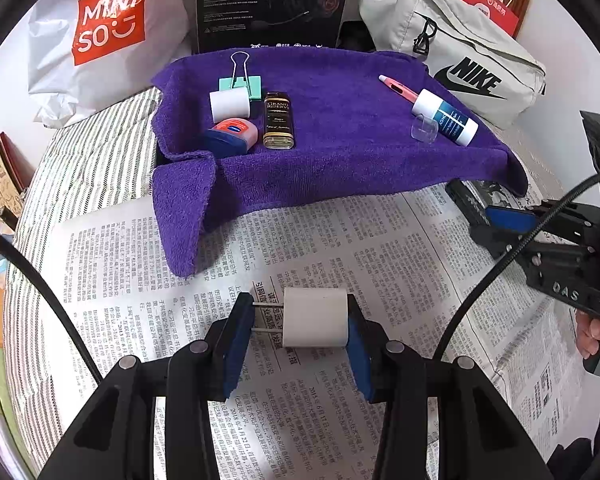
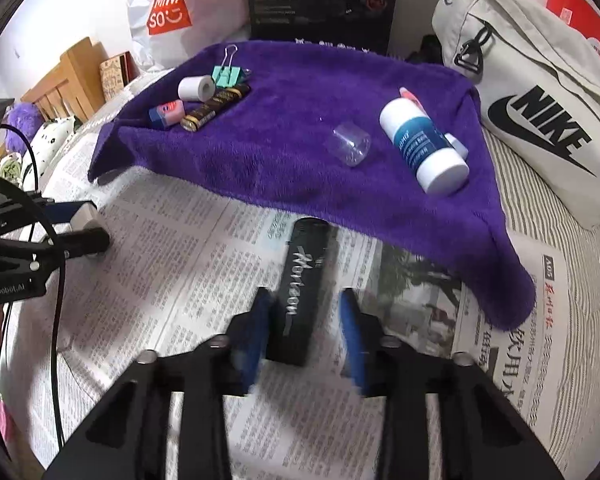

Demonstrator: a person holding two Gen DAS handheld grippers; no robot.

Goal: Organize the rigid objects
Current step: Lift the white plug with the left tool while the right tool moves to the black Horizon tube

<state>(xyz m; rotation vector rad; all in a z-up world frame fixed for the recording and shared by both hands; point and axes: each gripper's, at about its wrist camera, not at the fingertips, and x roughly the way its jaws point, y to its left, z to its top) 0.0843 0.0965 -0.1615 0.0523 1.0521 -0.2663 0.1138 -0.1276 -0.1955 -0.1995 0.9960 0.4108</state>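
My left gripper (image 1: 300, 330) is shut on a white charger plug (image 1: 315, 318), its prongs pointing left, just above the newspaper (image 1: 340, 240). A black box with silver lettering (image 2: 300, 292) lies on the paper between the jaws of my right gripper (image 2: 306, 298). The left pad (image 2: 260, 320) is against the box and the right pad stands a little clear, both blurred. Behind lies a purple towel (image 2: 292, 152). On its left are a green binder clip (image 1: 242, 80), a white roll (image 1: 230, 105), a small blue jar (image 1: 232, 136) and a black-gold box (image 1: 278, 120). On its right are a white bottle (image 2: 424, 148), a clear cap (image 2: 352, 144) and a pink pen (image 1: 396, 87).
A white shopping bag (image 1: 100, 32), a dark headset carton (image 1: 272, 0) and a grey sports bag (image 1: 460, 52) line the back wall. Striped bedding (image 1: 80, 168) lies under the newspaper. Cables (image 1: 480, 280) hang from both grippers.
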